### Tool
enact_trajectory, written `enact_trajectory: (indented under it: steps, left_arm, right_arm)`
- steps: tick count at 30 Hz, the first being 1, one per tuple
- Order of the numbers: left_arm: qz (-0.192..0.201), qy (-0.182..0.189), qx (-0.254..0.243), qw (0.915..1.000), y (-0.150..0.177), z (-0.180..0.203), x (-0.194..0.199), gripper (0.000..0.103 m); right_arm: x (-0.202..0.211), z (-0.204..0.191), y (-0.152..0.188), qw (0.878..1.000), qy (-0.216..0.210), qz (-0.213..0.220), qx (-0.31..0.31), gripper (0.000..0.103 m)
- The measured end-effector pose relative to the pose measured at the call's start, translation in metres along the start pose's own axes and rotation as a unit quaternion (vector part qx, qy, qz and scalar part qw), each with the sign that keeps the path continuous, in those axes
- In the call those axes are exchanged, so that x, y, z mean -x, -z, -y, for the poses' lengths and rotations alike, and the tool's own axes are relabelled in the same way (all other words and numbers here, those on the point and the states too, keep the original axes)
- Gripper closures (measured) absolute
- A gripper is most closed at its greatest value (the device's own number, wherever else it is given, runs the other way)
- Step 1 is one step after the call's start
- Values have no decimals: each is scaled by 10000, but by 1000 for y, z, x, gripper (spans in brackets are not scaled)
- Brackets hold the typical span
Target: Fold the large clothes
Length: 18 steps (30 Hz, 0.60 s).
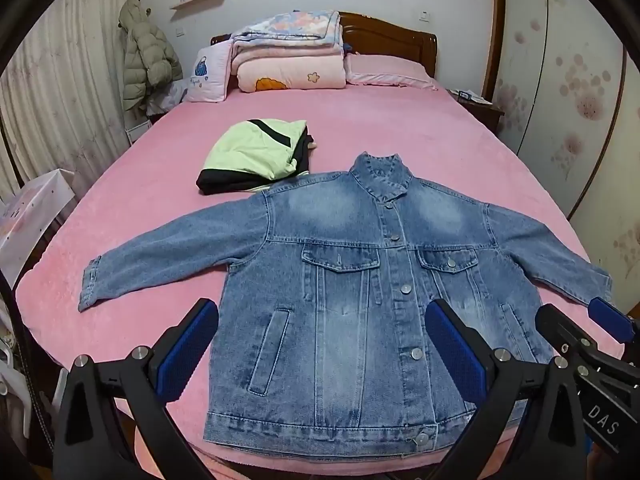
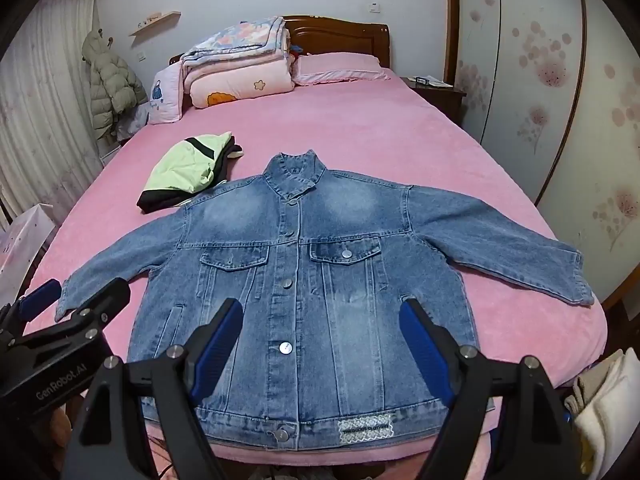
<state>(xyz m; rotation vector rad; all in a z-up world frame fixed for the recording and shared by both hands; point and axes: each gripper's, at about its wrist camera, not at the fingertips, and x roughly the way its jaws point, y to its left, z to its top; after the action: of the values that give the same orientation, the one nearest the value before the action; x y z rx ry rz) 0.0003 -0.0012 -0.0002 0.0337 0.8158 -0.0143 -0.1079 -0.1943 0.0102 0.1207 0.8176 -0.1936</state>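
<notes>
Left wrist view: denim jacket (image 1: 360,280) spread flat, front up and buttoned, on the pink bed (image 1: 380,128), hem at the near edge, both sleeves out. Left hand-held gripper (image 1: 320,344) released, jaws wide, hovering above the lower front, grasping nothing. A folded green-and-black garment (image 1: 256,156) lies beyond the left shoulder.

Right wrist view: right hand-held gripper (image 2: 322,336) likewise released over the hem area. Step judged: laid out, folding not begun. Next: pinch a sleeve or side edge and carry it inward.
</notes>
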Motion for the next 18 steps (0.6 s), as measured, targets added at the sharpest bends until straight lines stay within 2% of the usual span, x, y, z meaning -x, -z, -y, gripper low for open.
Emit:
enact_trajectory:
  steps: [3,7,11,18]
  left_arm:
    - [32,-55,-46,10000,2,3,0,0]
    - [6,-20,-64,10000,21,4,-1,0]
    - [-92,24,-11,10000,11,-1,-1,0]
    - [-154,60,-22,9999,11,-1,1,0]
  right_arm:
    - [-2,-4,2,10000,50,-22,64,22]
    - [-2,-5,2,10000,49,-49,58,22]
    - [-3,-5,-1,9999,82,-60,80,22]
    - [1,-5,3,9999,90,-21,87,22]
